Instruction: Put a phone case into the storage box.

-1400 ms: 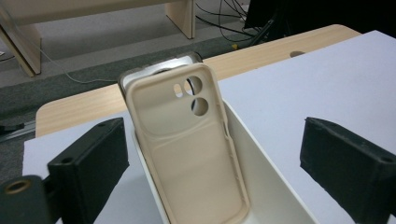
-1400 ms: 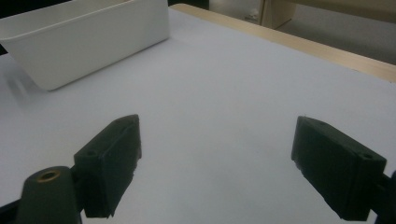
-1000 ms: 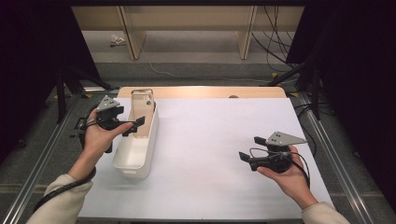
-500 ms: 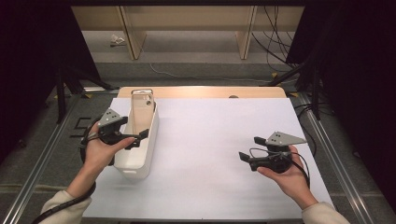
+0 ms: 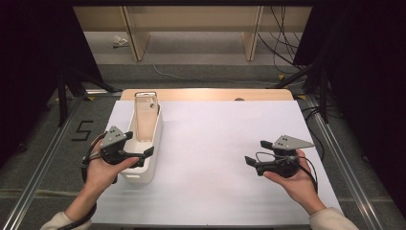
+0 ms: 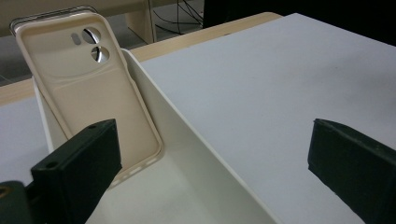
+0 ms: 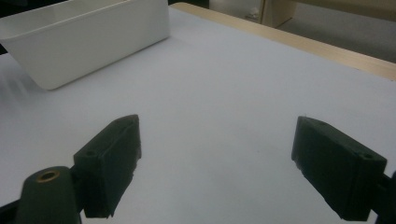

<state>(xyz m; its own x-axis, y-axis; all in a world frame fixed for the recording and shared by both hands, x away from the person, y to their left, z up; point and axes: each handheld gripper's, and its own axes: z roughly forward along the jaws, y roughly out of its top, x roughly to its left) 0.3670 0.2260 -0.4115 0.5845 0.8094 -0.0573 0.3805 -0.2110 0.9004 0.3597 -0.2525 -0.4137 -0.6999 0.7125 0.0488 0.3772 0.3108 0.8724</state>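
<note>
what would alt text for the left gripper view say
A beige rubbery phone case leans upright against the far end of a long white plastic bin, on a white table. The left hand-held gripper has its black jaws wide open over the bin's wall.

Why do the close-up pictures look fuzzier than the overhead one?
Left gripper view: the near jaws are soft, the phone case sharper, its lens rings glinting. Right gripper view: the white bin looks slightly smeared. High view: evenly lit table, dark surroundings.

I see a cream phone case (image 6: 88,88) leaning upright against the far end of the white bin (image 5: 154,139). Its camera cutouts sit at the top.
</note>
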